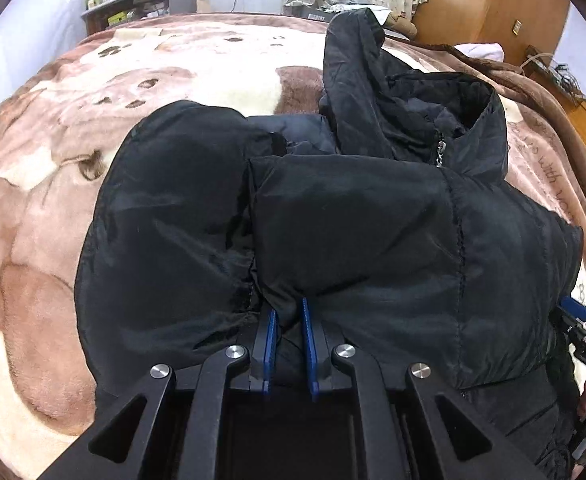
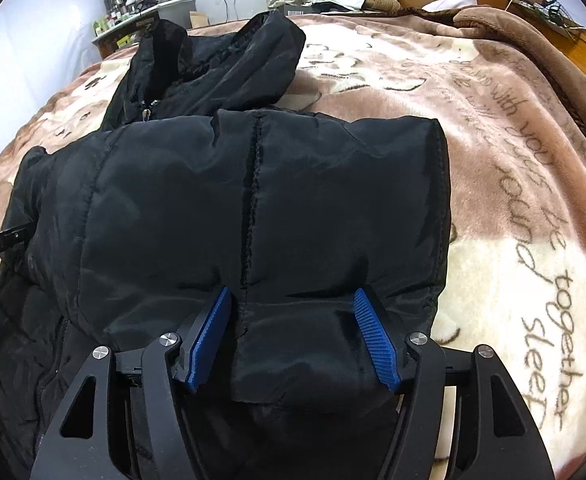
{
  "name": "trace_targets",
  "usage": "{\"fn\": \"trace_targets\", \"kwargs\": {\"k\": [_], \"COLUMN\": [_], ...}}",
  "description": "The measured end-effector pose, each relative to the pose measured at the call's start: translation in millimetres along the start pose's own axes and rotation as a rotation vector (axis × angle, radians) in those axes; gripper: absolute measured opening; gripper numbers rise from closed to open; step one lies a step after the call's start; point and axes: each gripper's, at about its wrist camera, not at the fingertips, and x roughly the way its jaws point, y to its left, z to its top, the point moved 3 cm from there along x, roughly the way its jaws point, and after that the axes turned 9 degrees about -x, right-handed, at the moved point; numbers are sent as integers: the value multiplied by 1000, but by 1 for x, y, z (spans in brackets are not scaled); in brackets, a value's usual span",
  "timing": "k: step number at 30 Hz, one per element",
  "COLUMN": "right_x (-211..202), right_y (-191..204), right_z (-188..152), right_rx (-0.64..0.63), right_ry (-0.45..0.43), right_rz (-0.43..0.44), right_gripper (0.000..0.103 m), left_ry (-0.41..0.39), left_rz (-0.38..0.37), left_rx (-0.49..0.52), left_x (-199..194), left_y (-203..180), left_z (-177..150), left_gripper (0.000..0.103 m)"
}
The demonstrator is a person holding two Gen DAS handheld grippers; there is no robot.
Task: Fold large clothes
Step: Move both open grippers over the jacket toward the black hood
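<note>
Your left tool [image 1: 289, 312] is nearly closed, pinching a fold of the black puffer jacket [image 1: 373, 220]. Your right tool [image 2: 293, 300] stands wide, jaws straddling the jacket's near edge, apparently not clamping it. Jacket lies partly folded on the bed's blanket [image 2: 513, 200], hood far.

Left tool [image 1: 289, 312] pinched; right tool [image 2: 293, 300] wide

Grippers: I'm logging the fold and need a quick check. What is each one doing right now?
Left gripper: nearly shut, pinching a fold of the black jacket.
Right gripper: jaws wide apart, jacket fabric between them; pads do not look pressed on it.
</note>
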Motion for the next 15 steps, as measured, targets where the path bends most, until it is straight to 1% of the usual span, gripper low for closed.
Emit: {"fn": "trace_targets", "kwargs": {"k": [2, 4, 5, 6, 7, 8, 9, 11, 12, 14, 15], "right_x": [0, -4, -10, -15, -26, -37, -44, -64, -68, -72, -69], "right_y": [-1, -2, -2, -2, -1, 0, 1, 13, 17, 33, 40], "right_z": [2, 4, 6, 8, 12, 16, 20, 31, 34, 45, 49], "right_rx": [9, 14, 21, 28, 43, 54, 53, 1, -18, -71, -92], "right_ry": [13, 23, 19, 8, -31, -72, -96, -160, -174, -188, -180], "right_rz": [-4, -18, -31, -33, -16, -5, -11, -16, -16, -4, 4], "right_gripper": [65, 65, 65, 65, 65, 65, 65, 65, 65, 65, 65], "left_ry": [1, -4, 5, 3, -10, -27, -50, -93, -115, -168, -182], "left_rz": [1, 12, 13, 13, 15, 14, 4, -17, -25, -13, -12], "left_rx": [1, 15, 20, 21, 19, 20, 16, 10, 14, 37, 59], "left_x": [-3, -8, -12, -15, -22, -29, -37, -54, -63, -76, -79], "left_y": [-1, -2, -1, 0, 2, 4, 5, 6, 4, -6, -13], "left_z": [1, 2, 2, 3, 4, 5, 6, 9, 11, 16, 19], "left_gripper": [15, 21, 26, 37, 45, 59, 66, 67, 67, 68, 72]}}
